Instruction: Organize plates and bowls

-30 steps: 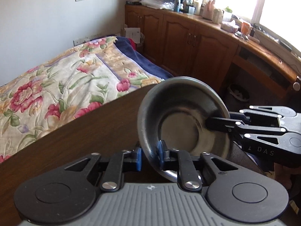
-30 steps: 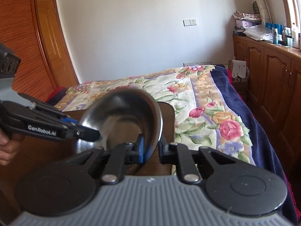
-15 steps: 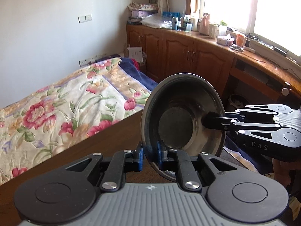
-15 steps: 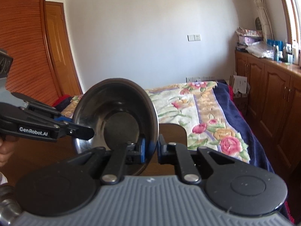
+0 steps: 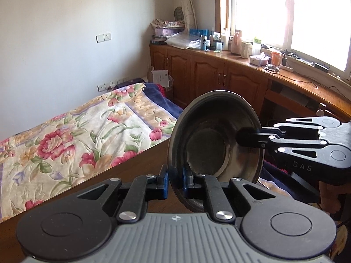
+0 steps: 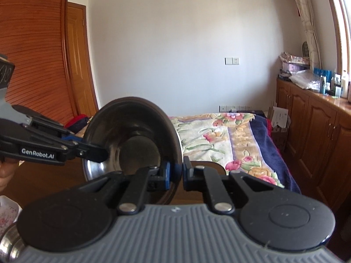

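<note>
A stainless steel bowl [image 5: 210, 140] hangs in the air over the brown wooden table [image 5: 122, 171], tipped almost on its edge with its hollow facing both cameras. My left gripper [image 5: 175, 182] is shut on the bowl's near rim. In the same view my right gripper [image 5: 243, 137] comes in from the right and is clamped on the opposite rim. The right wrist view shows the bowl [image 6: 131, 144] with my right gripper [image 6: 176, 175] shut on its rim and my left gripper [image 6: 96, 153] gripping the left side.
A bed with a floral quilt [image 5: 72, 135] lies beyond the table edge. Wooden cabinets [image 5: 219, 79] with a cluttered counter run under the window. A wooden door [image 6: 79, 65] stands at the left. A shiny steel vessel [image 6: 8, 245] and a person's hand [image 6: 6, 175] show at the lower left.
The bowl has risen and tipped from a slant to nearly on edge. Both grippers kept their hold on it and tilted upward, so more wall and window shows.
</note>
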Tool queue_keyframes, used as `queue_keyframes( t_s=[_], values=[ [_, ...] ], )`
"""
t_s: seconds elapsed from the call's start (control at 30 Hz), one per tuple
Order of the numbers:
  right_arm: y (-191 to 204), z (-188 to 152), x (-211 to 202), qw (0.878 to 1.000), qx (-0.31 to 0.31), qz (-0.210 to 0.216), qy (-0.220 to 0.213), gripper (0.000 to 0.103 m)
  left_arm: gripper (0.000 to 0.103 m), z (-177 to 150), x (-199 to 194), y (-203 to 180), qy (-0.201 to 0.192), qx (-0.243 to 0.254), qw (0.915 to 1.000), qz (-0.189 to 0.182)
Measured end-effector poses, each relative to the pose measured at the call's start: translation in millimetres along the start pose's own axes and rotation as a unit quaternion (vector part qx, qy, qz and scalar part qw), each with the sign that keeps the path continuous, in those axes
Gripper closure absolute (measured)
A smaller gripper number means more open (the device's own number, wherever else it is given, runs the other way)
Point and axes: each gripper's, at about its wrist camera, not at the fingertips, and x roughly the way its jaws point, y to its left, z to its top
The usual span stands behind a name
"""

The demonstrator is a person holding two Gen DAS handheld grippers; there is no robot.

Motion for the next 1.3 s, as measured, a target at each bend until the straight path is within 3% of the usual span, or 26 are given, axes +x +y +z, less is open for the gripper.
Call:
queue_keyframes(
  t_s=[0.6, 1.3],
  values=[
    [42, 1, -45, 0.999, -0.042, 0.001, -0.023, 0.091, 0.093, -35, -84, -7, -0.048, -0.004, 0.9988, 0.003],
    [83, -25, -57, 0.998, -0.062, 0.021, -0.007, 0.091, 0.093, -95, -127, -8, -0.048, -0.016, 0.9982, 0.033]
  ],
)
